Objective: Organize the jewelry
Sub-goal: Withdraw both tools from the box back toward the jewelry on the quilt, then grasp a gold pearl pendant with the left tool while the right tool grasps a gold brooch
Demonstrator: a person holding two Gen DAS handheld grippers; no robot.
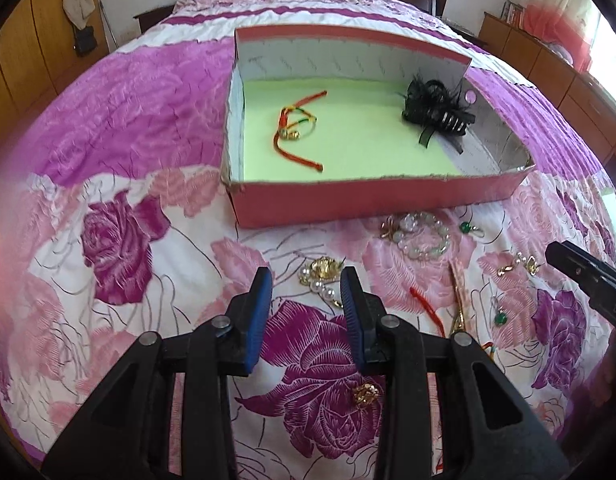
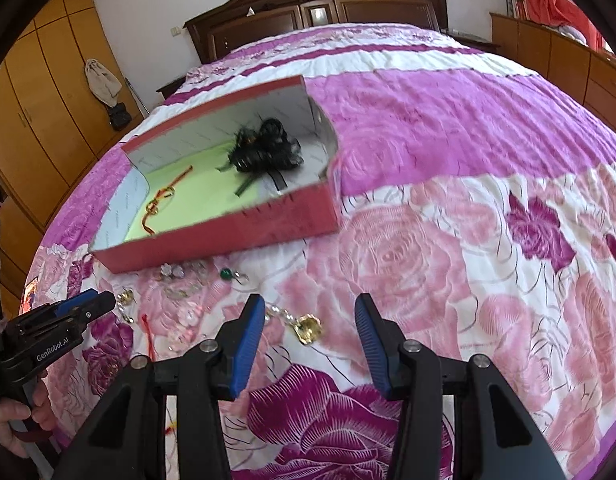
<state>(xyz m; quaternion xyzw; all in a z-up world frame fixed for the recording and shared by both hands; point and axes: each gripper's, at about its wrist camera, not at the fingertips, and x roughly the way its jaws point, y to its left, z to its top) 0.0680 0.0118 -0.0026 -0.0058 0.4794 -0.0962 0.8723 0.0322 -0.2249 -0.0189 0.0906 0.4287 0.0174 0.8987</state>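
Note:
A red cardboard box (image 1: 371,194) with a green floor lies on the bed; it also shows in the right wrist view (image 2: 228,228). Inside are a red braided cord bracelet (image 1: 298,128) and a black feather hair clip (image 1: 437,110). In front of the box lie a gold-and-pearl brooch (image 1: 323,276), a clear bead bracelet (image 1: 421,234), a red cord (image 1: 427,308), green-stone earrings (image 1: 499,314) and a small gold ring (image 1: 363,394). My left gripper (image 1: 306,280) is open, just short of the brooch. My right gripper (image 2: 309,306) is open above a gold pendant (image 2: 308,328).
The floral pink and purple bedspread (image 1: 120,248) covers the whole bed. A dark wooden headboard (image 2: 315,12) stands at the far end. Wooden wardrobes (image 2: 32,120) line the left wall, low cabinets (image 2: 567,48) the right.

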